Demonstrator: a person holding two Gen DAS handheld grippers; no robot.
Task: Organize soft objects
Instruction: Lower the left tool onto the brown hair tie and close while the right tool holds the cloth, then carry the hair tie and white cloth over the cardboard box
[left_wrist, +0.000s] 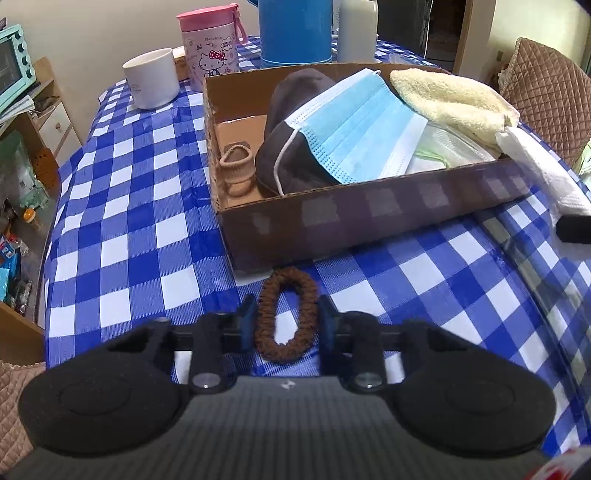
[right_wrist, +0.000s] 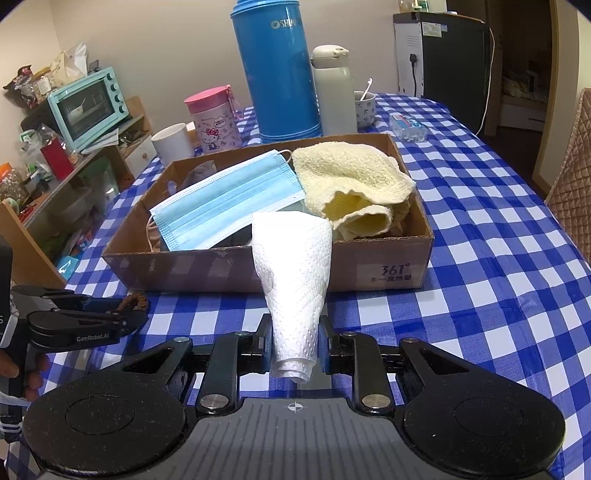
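Observation:
A cardboard box (left_wrist: 369, 221) (right_wrist: 384, 262) on the checked table holds a blue face mask (left_wrist: 354, 125) (right_wrist: 225, 203), a yellow towel (left_wrist: 454, 103) (right_wrist: 354, 177), a dark cloth (left_wrist: 291, 158) and a tan hair tie (left_wrist: 238, 170). My left gripper (left_wrist: 286, 319) has its fingers on either side of a brown scrunchie (left_wrist: 286, 314) (right_wrist: 135, 302) lying on the table just before the box. My right gripper (right_wrist: 293, 341) is shut on a folded white paper towel (right_wrist: 295, 273) (left_wrist: 543, 173), held up in front of the box's near wall.
Behind the box stand a white mug (left_wrist: 151, 79) (right_wrist: 171, 142), a pink Hello Kitty cup (left_wrist: 210, 48) (right_wrist: 216, 118), a blue thermos (right_wrist: 277, 66), a white flask (right_wrist: 334, 92) and a small bowl (right_wrist: 365, 107). A cluttered shelf with a teal oven (right_wrist: 88, 107) is at the left.

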